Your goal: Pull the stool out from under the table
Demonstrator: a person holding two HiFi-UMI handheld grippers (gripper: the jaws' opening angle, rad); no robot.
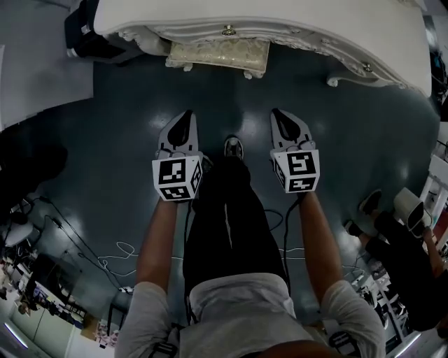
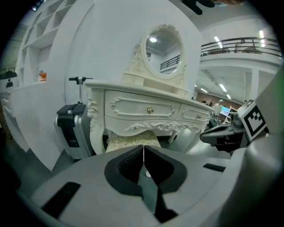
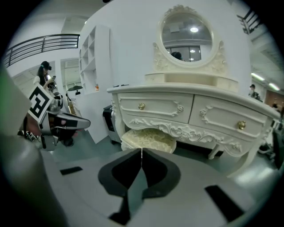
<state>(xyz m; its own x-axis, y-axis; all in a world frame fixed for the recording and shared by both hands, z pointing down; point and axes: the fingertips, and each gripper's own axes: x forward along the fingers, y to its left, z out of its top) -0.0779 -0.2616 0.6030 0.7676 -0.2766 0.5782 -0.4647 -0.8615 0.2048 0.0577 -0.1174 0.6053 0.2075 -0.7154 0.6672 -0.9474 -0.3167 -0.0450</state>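
Observation:
A cream stool (image 1: 218, 56) with a patterned cushion sits partly tucked under the white carved dressing table (image 1: 294, 17), its front edge sticking out. The same stool (image 2: 128, 142) shows below the drawers in the left gripper view, and the stool (image 3: 148, 139) also shows in the right gripper view. My left gripper (image 1: 183, 120) and right gripper (image 1: 280, 117) hang side by side over the dark floor, short of the stool. Both are shut with nothing between their jaws. The left gripper's tips (image 2: 143, 147) and the right gripper's tips (image 3: 141, 150) meet in a thin line.
A black and grey suitcase (image 2: 71, 126) stands left of the table against the white wall. The table's curved legs (image 1: 334, 82) flank the stool. A person (image 1: 402, 231) sits at the right. Cables (image 1: 119, 255) trail on the floor behind me.

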